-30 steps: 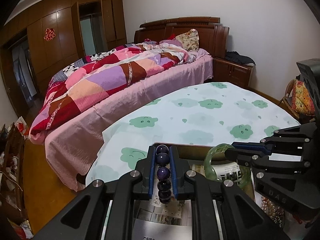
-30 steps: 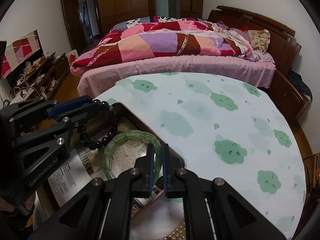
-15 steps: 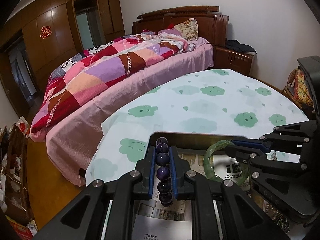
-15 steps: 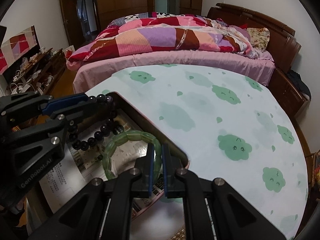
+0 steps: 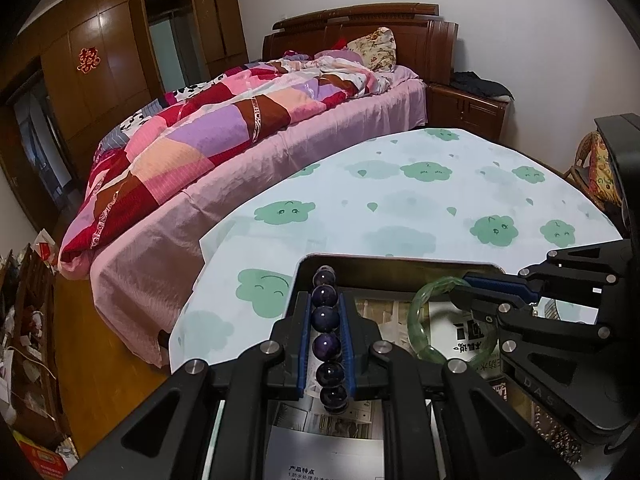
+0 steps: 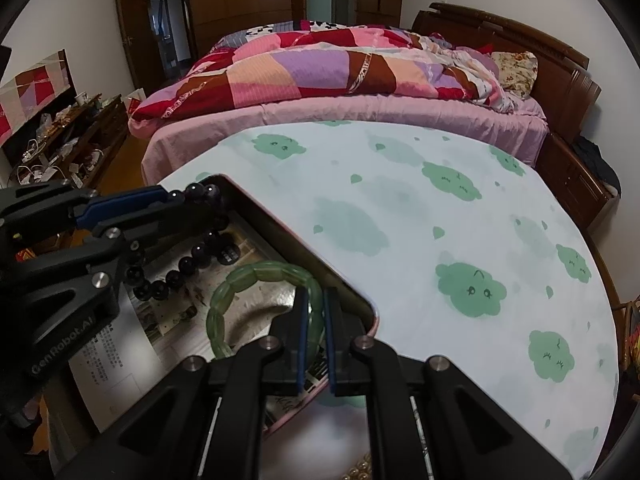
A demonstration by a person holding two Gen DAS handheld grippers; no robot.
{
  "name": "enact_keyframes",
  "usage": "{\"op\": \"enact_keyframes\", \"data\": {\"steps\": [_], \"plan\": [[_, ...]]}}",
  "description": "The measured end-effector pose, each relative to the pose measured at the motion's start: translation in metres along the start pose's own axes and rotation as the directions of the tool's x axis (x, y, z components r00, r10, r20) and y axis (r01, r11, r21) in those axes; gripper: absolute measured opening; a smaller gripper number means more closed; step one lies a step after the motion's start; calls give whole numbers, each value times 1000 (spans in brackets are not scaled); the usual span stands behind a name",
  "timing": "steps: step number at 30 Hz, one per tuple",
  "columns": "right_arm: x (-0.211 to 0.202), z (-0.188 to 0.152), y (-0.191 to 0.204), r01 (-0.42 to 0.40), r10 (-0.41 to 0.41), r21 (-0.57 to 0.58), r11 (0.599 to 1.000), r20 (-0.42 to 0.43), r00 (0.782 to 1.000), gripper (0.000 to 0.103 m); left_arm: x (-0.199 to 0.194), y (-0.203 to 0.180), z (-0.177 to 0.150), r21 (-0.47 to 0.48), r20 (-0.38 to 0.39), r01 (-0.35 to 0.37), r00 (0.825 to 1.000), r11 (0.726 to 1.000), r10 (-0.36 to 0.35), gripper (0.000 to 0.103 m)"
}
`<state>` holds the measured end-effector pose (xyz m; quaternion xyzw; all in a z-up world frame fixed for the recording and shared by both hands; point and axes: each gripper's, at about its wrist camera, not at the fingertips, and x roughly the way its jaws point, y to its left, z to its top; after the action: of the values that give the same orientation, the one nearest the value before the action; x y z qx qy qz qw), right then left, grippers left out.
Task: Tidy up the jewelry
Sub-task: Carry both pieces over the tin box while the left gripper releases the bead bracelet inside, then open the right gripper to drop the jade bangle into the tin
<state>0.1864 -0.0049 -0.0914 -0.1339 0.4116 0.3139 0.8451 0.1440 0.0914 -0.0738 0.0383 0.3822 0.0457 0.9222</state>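
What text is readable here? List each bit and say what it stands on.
"GenRobot.AI": on the left gripper body, right wrist view.
"DAS": on the right gripper body, left wrist view.
Red double-happiness sign: on the wardrobe door.
Printed paper in the tray: Chinese print, too small and blurred to read.

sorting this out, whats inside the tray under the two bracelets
Printed paper sheets line the tray beneath the green bracelet and dark bead bracelet. The grippers cover the tray's near part.

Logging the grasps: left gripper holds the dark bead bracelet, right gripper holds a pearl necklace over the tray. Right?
Not quite. The right gripper is shut on the green bracelet, as the right wrist view shows. The left gripper does hold the dark bead bracelet over the tray.
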Motion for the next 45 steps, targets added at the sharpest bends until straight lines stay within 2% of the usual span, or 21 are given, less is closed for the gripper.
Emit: {"op": "enact_keyframes", "data": {"steps": [17, 19, 21, 22, 23, 26, 31, 36, 45], "plan": [[4, -1, 2, -2, 2, -5, 1000, 5, 1000, 13, 2, -2, -1, 23, -12, -19, 1000, 1000, 19, 16], [3, -1, 2, -1, 1, -9, 1000, 7, 1000, 15, 1, -3, -1, 30, -7, -28, 1000, 999, 28, 27], [2, -1, 3, -2, 2, -9, 1000, 14, 1000, 22, -3, -2, 0, 28, 11, -47, 999, 998, 47, 61], [0, -1, 2, -3, 3, -8, 1000, 22, 1000, 26, -6, -1, 0, 22, 26, -62, 998, 998, 62, 67], [-2, -1, 2, -10, 10, -6, 1000, 29, 1000, 29, -8, -1, 1, 20, 39, -67, 997, 998, 66, 68], [-5, -2, 2, -12, 13, -2, 1000, 35, 999, 33, -13, 0, 4, 18, 50, -57, 997, 998, 56, 68], [-9, -3, 6, -13, 13, -11, 1000, 49, 999, 47, -16, 2, 5, 8, 52, -71, 996, 997, 71, 68], [-18, -2, 5, 12, -11, -4, 1000, 79, 997, 70, -22, 3, 6, -1, 52, -82, 995, 997, 82, 68], [-38, -17, -13, 24, -24, 6, 1000, 76, 997, 71, -44, 5, 0, -58, 66, -69, 995, 996, 72, 69]]}}
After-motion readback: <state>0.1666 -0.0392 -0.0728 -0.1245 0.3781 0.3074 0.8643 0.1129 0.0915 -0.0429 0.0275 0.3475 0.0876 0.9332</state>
